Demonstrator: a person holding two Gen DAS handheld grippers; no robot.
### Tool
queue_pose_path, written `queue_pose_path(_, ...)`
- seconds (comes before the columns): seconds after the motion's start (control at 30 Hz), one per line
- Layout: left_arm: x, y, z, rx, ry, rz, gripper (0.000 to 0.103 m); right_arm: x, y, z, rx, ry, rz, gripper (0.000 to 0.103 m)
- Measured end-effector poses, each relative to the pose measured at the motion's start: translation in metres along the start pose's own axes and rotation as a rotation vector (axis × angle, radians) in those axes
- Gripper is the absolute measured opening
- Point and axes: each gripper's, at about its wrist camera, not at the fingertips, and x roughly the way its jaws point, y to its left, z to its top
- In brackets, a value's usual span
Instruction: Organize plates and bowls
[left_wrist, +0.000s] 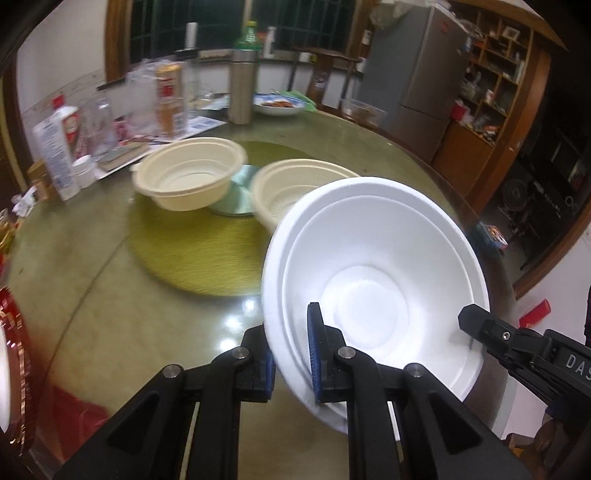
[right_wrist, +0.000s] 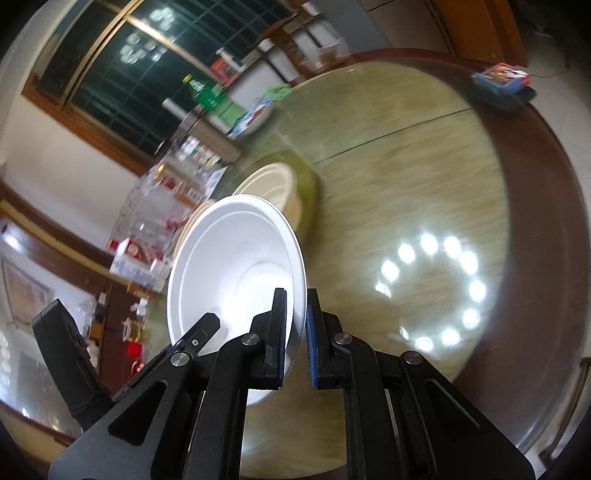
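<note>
Left wrist: both claws (left_wrist: 291, 354) (right_wrist: 295, 338) pinch tilted white bowl (left_wrist: 373, 273) rim

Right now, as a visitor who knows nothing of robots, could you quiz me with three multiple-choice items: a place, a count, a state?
1. Where are the cream bowls?
A. beyond the white bowl, on the table
B. on the fridge
C. on a chair

2. How many cream bowls?
A. one
B. two
C. four

3. How is the white bowl held?
A. lying flat, untouched
B. by one gripper
C. tilted, its rim pinched by both grippers

Key:
1 A: cream bowls sit on the table.
2 B: two show.
3 C: left gripper and right gripper each clamp the white bowl.
</note>
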Motion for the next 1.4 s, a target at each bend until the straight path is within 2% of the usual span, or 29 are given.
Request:
queue_pose_path(0.43,-0.039,0.097,-0.018,-0.164,-0.043,0.141,0.013,0.061,0.088,-0.039,-0.164,0.142,0.108,0.01)
queue_pose_path(0.7,-0.073,0.152,-0.027,-0.264,-0.098,0.219,0.013,0.09,0.148,-0.058,-0.267,0.211,0.176,0.01)
queue_pose_path(0.93,-0.091,0.182,-0.033,-0.316,-0.127,0.262,0.013,0.107,0.188,-0.073,-0.327,0.255,0.225,0.01)
queue_pose_path(1.4,-0.117,0.231,-0.052,-0.397,-0.143,0.308,0.013,0.119,0.234,-0.101,-0.407,0.311,0.277,0.01)
